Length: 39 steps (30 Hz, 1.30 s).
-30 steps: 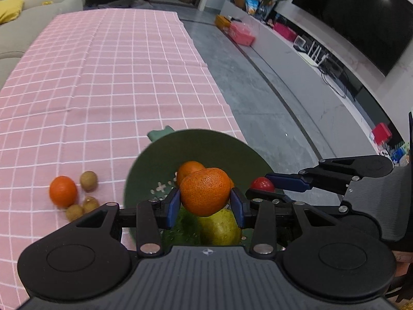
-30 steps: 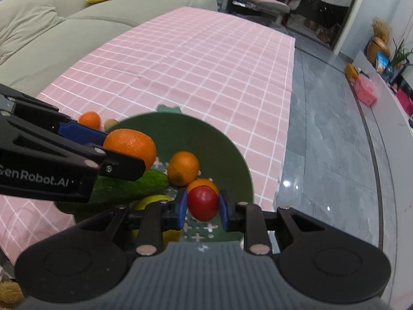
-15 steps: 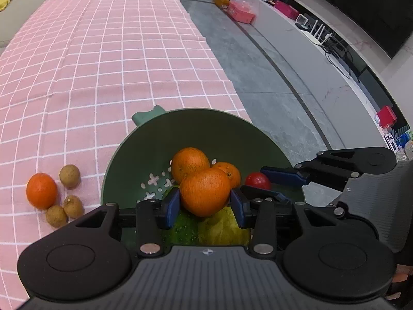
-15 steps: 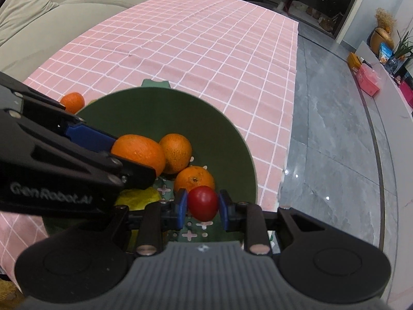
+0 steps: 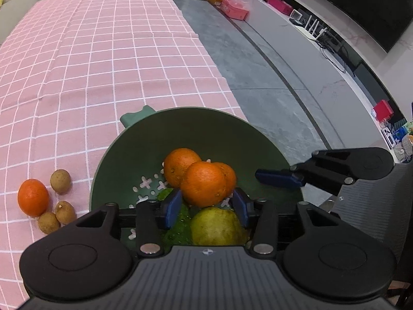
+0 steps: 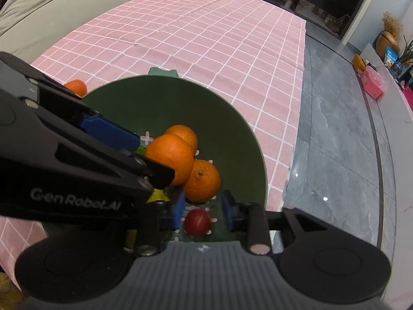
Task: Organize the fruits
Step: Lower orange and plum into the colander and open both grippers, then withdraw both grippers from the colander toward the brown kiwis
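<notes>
Left gripper (image 5: 206,204), parted, over colander (image 5: 144,139).

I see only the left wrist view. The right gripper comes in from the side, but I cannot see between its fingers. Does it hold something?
Observer: No. The right gripper is open. A small red fruit lies loose between its fingers, on the floor of the green colander.
Operator: Is any other fruit close to this red one?
Observer: Yes. An orange sits just beyond it, ahead of the fingertips. The two seem not to touch.
</notes>
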Motion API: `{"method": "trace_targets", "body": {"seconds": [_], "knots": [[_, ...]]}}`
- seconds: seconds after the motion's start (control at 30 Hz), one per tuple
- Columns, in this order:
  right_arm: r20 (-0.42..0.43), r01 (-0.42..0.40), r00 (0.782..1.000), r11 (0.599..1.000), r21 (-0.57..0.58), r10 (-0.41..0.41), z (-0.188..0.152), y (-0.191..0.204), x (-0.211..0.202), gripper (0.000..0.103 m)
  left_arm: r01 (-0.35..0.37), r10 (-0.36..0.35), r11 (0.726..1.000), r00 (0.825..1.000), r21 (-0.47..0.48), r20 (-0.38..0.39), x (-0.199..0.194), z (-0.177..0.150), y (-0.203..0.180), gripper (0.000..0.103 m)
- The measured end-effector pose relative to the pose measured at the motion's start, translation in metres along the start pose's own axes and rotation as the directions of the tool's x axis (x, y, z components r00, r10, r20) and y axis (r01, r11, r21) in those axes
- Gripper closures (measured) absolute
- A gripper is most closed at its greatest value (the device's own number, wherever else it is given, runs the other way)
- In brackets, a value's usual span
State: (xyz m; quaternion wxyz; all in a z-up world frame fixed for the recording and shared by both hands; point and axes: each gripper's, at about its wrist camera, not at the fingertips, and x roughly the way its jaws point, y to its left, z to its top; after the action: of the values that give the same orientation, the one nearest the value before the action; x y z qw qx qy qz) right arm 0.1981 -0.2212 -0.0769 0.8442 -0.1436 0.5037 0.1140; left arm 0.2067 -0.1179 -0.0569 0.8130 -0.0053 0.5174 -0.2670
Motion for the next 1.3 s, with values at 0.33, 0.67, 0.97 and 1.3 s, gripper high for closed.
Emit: {"method": "trace_targets", "body": {"seconds": [0.33,0.67,0.97,1.3], "knots": [[0.022,0.046,0.999,0.998,-0.036,-0.045,-0.001,0.008,-0.024,0.035,-0.014,0.014,1.0,0.999,0.009,0.043,-0.021,-0.002,-0.009,0.037],[0.088,0.082,0.993,0.995,-0.048,-0.077,-0.005,0.018,-0.059,0.032,-0.091,0.089,0.996,0.99,0.015,0.107,-0.058,-0.013,-0.008,0.036],[0.161,-0.034,0.987,0.995,0.097,0.018,0.003,0.027,-0.079,0.032,-0.176,0.18,0.984,0.971,-0.04,0.159,-0.088,-0.027,0.02,0.036],[0.183,-0.111,0.978,0.992,0.063,0.098,0.03,0.055,-0.067,0.031,-0.195,0.223,0.97,0.952,-0.148,0.21,-0.107,-0.042,0.068,0.036]]}}
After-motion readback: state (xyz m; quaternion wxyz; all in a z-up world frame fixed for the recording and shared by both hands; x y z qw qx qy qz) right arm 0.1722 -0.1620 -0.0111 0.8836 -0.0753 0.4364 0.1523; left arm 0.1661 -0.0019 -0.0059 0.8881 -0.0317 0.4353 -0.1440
